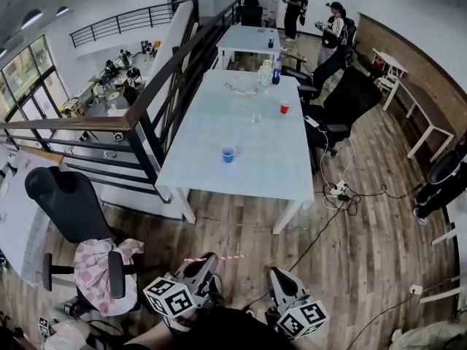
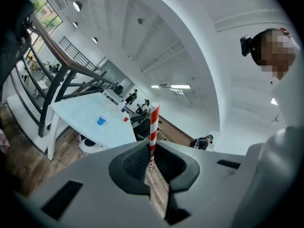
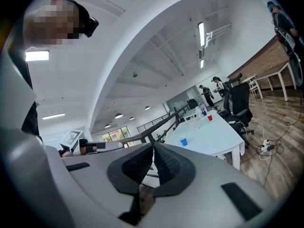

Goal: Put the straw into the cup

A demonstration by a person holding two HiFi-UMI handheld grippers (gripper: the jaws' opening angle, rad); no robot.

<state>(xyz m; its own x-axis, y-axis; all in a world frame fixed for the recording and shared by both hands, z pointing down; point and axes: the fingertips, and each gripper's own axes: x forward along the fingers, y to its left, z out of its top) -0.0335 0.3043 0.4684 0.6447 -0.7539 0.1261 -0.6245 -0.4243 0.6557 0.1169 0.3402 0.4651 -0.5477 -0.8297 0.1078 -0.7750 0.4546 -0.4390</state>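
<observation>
left gripper (image 2: 151,151) pinches straw (image 2: 153,129); right gripper (image 3: 153,148) pressed together; blue cup (image 1: 228,153) on table (image 1: 273,170).

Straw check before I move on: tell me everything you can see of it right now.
The straw is thin and straight, red-and-white striped, paper by the look of it, with no bend or crush visible. The shut jaws of the left tool pinch it near one end, and the rest stands free beyond them. In the head view it lies roughly level and crosswise above the wooden floor, touching only the tool, well short of the blue cup on the table.
</observation>
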